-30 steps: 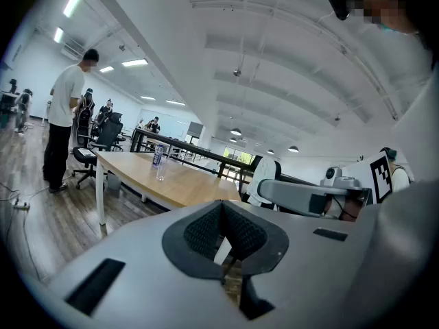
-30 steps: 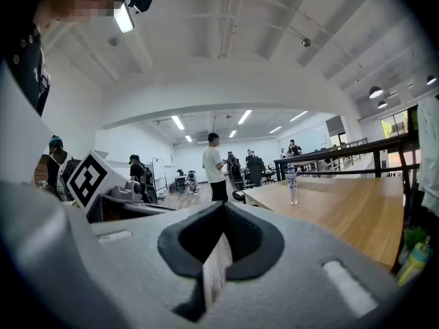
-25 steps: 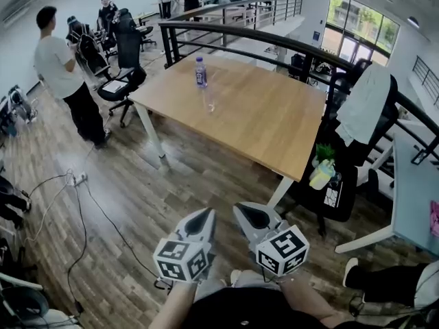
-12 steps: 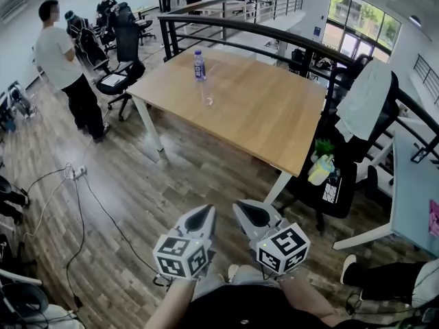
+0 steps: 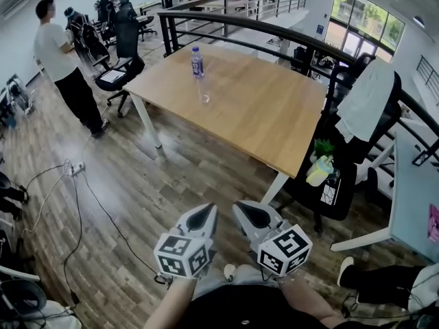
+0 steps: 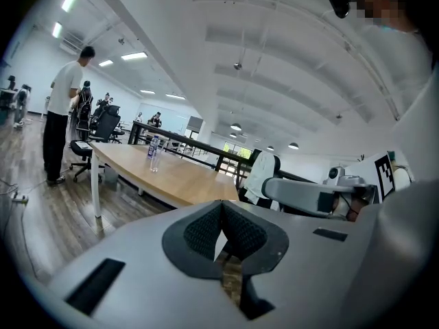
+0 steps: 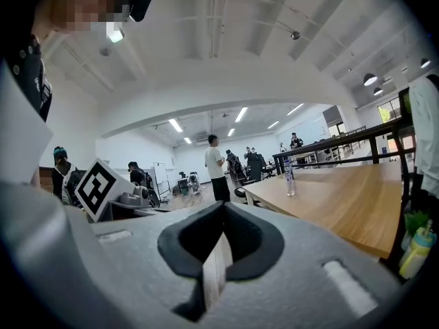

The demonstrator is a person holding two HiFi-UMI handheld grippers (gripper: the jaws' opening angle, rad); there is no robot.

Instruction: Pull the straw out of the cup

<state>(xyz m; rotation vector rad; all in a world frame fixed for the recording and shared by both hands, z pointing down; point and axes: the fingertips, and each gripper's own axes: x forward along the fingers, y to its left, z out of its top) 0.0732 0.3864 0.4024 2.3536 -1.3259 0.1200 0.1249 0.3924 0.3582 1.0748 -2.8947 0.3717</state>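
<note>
A small clear cup (image 5: 205, 97) stands on the far left part of the wooden table (image 5: 260, 115), just in front of a water bottle (image 5: 197, 62). The straw is too small to make out. Both grippers are held close to my body, well short of the table and over the floor. The left gripper (image 5: 204, 215) is shut with nothing in it, and so is the right gripper (image 5: 247, 213). The left gripper view shows the shut jaws (image 6: 221, 208) with the cup (image 6: 155, 164) far off. The right gripper view shows the same (image 7: 223, 211), with the cup (image 7: 291, 189) distant.
A person (image 5: 62, 60) stands left of the table beside office chairs (image 5: 116, 70). A black railing (image 5: 274, 33) runs behind the table. A chair draped with a pale garment (image 5: 367, 101) and a plant (image 5: 321, 166) sit at the table's right corner. Cables (image 5: 75, 184) lie on the wood floor.
The table and cup sit slightly higher in the head view than before. Both grippers stay shut in the same place near my body.
</note>
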